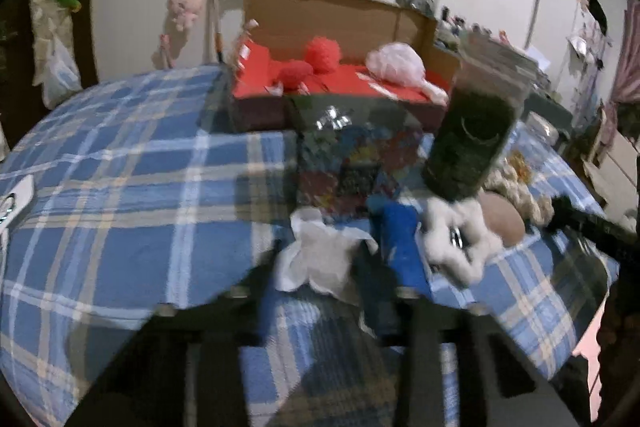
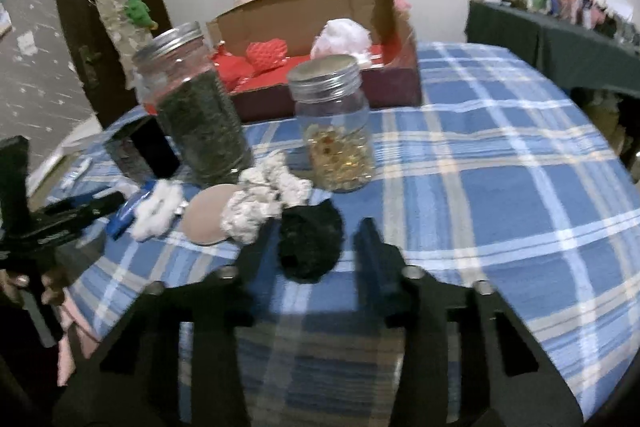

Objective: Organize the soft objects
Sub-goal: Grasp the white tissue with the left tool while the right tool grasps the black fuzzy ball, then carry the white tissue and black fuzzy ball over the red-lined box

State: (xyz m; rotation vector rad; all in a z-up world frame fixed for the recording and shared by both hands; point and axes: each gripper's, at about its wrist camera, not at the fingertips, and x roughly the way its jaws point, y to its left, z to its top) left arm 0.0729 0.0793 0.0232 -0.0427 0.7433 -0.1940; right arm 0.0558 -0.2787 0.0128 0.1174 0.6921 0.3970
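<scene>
In the left wrist view my left gripper (image 1: 320, 267) stands around a crumpled white soft piece (image 1: 316, 259) on the blue plaid cloth (image 1: 120, 187); blur hides whether the fingers press it. A white fluffy scrunchie (image 1: 460, 239) and a beige pad (image 1: 502, 223) lie to its right. In the right wrist view my right gripper (image 2: 316, 247) is open around a black fluffy scrunchie (image 2: 310, 245). A cream scrunchie (image 2: 260, 201), the beige pad (image 2: 206, 217) and the white scrunchie (image 2: 156, 211) lie left of it. A red-lined cardboard box (image 2: 320, 91) holds red and pink soft things.
A jar of dark leaves (image 2: 200, 115) and a jar with golden bits (image 2: 336, 123) stand behind the scrunchies. A colourful packet (image 1: 352, 163) and a blue object (image 1: 400, 247) lie near the left gripper. A dark table (image 2: 560, 43) stands at the right.
</scene>
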